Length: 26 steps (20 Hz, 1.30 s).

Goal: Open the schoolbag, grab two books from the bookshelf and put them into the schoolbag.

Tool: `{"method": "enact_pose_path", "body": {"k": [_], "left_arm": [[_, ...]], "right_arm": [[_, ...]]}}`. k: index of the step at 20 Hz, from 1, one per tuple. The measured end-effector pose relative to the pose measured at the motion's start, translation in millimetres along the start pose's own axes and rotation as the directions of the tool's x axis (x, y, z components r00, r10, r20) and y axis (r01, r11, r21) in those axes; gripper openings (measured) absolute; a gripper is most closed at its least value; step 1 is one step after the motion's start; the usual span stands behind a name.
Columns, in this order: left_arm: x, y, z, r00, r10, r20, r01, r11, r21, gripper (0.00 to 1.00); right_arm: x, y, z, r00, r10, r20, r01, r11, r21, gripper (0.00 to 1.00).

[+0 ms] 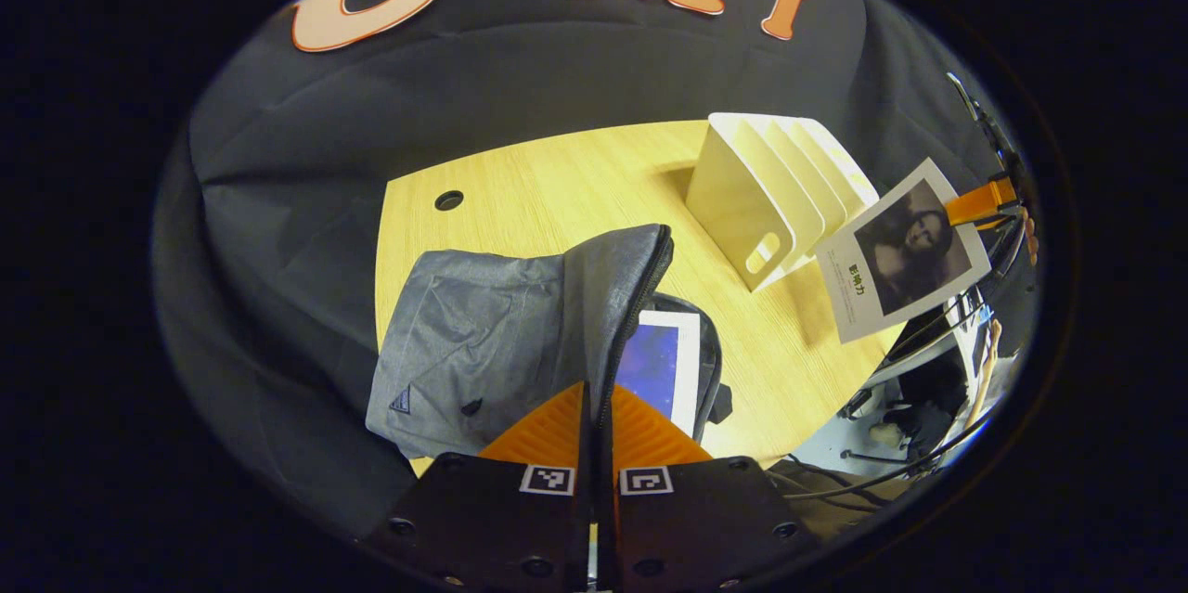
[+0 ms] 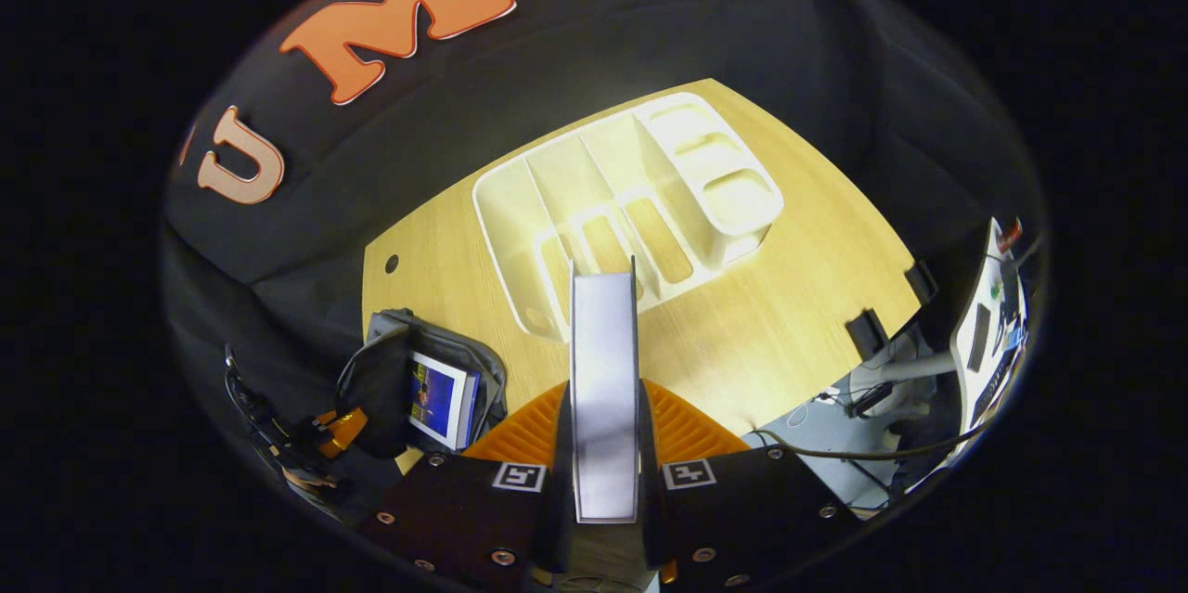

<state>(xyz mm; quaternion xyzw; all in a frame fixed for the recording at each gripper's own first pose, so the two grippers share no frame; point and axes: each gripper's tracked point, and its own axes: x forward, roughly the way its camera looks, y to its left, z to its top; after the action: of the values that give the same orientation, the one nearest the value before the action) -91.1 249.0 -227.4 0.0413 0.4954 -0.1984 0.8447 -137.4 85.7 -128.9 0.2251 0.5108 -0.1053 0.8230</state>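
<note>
The second book is travelling to the schoolbag (image 1: 483, 342). The right gripper (image 2: 603, 417) is clamping a white-edged book (image 2: 603, 370) between its fingers above the tabletop (image 2: 742, 324); the left gripper (image 1: 594, 417) is pinching the grey bag's zipper edge, holding it open — one blue book (image 1: 654, 366) is already sitting inside. Next, it needs lowering into that opening beside the empty white bookshelf (image 2: 631, 194).

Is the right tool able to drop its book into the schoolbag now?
Probably yes. The left tool holds the schoolbag flap up, so the mouth gapes, with one book inside. The right tool, gripping the second book, has bare table between.
</note>
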Motion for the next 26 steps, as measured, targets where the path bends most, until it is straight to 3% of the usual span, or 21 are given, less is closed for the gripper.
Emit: {"method": "enact_pose_path", "body": {"k": [4,10,11,12,13,20,26], "left_arm": [[-4,8,1,1.0,-0.023,0.017,0.022,0.999,0.038,0.04],[-14,17,8,0.998,-0.038,0.052,0.036,0.998,0.048,0.04],[-16,18,10,0.997,-0.042,0.059,0.039,0.998,0.051,0.04],[-19,19,13,0.997,-0.045,0.069,0.042,0.998,0.052,0.04],[-22,23,16,0.996,-0.047,0.078,0.043,0.998,0.049,0.04],[-39,42,34,0.992,-0.033,0.12,0.031,0.999,0.016,0.04],[-48,47,47,0.988,-0.014,0.157,0.013,1.0,0.004,0.04]], "right_arm": [[-9,20,-28,0.997,0.078,0.009,-0.079,0.994,0.078,0.31],[-19,54,-44,0.978,0.2,0.055,-0.205,0.973,0.104,0.3],[-22,60,-45,0.972,0.227,0.064,-0.233,0.966,0.113,0.3],[-24,68,-44,0.964,0.255,0.072,-0.263,0.957,0.126,0.39],[-27,74,-44,0.955,0.285,0.079,-0.294,0.946,0.136,0.3],[-17,121,-54,0.888,0.45,0.097,-0.46,0.873,0.161,0.28],[12,155,-80,0.844,0.533,0.062,-0.535,0.824,0.189,0.28]]}}
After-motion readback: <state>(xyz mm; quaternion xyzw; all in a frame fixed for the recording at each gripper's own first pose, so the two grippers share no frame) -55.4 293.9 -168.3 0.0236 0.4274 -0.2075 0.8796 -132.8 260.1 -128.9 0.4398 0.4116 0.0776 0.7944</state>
